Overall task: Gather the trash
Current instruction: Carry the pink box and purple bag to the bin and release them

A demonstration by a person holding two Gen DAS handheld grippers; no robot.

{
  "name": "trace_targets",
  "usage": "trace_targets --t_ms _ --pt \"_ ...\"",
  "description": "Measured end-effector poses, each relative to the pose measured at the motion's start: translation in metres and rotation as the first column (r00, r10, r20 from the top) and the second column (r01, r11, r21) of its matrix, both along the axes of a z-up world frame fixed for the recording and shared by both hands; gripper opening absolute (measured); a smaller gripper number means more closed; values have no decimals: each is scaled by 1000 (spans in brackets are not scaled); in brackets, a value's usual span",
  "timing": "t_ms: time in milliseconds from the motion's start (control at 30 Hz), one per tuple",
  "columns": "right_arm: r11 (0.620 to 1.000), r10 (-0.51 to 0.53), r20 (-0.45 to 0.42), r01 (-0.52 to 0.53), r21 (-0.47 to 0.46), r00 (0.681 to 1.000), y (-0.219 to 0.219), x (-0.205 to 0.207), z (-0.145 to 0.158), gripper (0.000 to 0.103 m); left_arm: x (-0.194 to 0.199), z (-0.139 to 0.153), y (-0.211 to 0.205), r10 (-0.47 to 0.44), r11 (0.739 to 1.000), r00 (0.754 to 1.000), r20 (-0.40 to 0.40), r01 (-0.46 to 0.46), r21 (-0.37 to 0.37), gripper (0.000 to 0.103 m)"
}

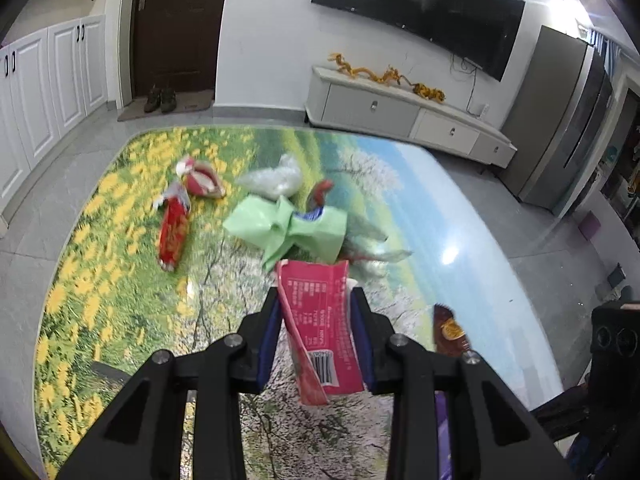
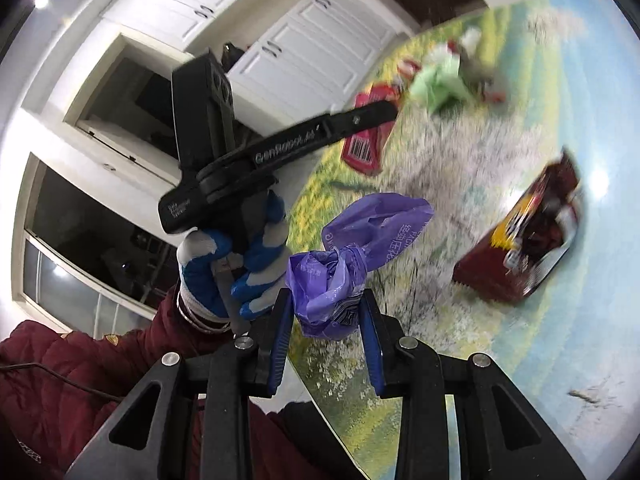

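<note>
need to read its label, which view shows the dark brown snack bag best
The right wrist view: the brown snack bag lies whole on the table, though blurred. The left wrist view shows only its top behind the left fingers.

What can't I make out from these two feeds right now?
- Left wrist view: print on the pink wrapper in the left gripper is too small to read.
- Right wrist view: motion blur smears the green bag and dark red packet.
- Purple bag: the right gripper hides its lower end.
</note>
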State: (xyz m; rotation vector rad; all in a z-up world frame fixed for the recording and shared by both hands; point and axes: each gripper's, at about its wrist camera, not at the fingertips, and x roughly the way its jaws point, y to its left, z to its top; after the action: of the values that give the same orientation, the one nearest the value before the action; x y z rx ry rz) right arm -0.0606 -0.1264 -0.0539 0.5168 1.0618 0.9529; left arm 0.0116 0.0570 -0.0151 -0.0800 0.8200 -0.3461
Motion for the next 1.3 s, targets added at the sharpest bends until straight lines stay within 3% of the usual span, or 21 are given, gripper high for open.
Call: trace_targets --t_ms 200,400,500,600,767,900,1133,1300 --pt "989 -143 108 145 -14 984 -54 -11 26 33 -6 26 -27 -65 998 997 42 66 -14 32" --pt "939 -324 176 338 -58 930 -127 -29 36 33 -9 39 -88 -191 981 981 46 192 -16 32" --pt "893 -426 179 444 -75 887 -170 -40 36 33 -9 41 -130 -268 963 963 36 269 -16 32" --pt "824 -542 166 560 -89 824 -217 -58 26 33 -11 42 -180 -353 936 935 30 353 -5 32" --pt "663 -721 138 734 -148 679 -300 -98 4 33 -18 34 -272 -488 873 873 6 488 14 32" --pt "559 -798 112 797 -228 592 -344 -116 -20 33 -21 20 -335 -562 826 827 -33 563 21 32" --pt "483 -855 56 832 -273 515 -388 -122 -59 35 -23 -16 -427 -630 770 769 -114 637 38 33" --pt "464 -871 26 837 -289 491 -400 -114 -72 37 -24 -40 -470 -641 755 752 -153 653 51 35"
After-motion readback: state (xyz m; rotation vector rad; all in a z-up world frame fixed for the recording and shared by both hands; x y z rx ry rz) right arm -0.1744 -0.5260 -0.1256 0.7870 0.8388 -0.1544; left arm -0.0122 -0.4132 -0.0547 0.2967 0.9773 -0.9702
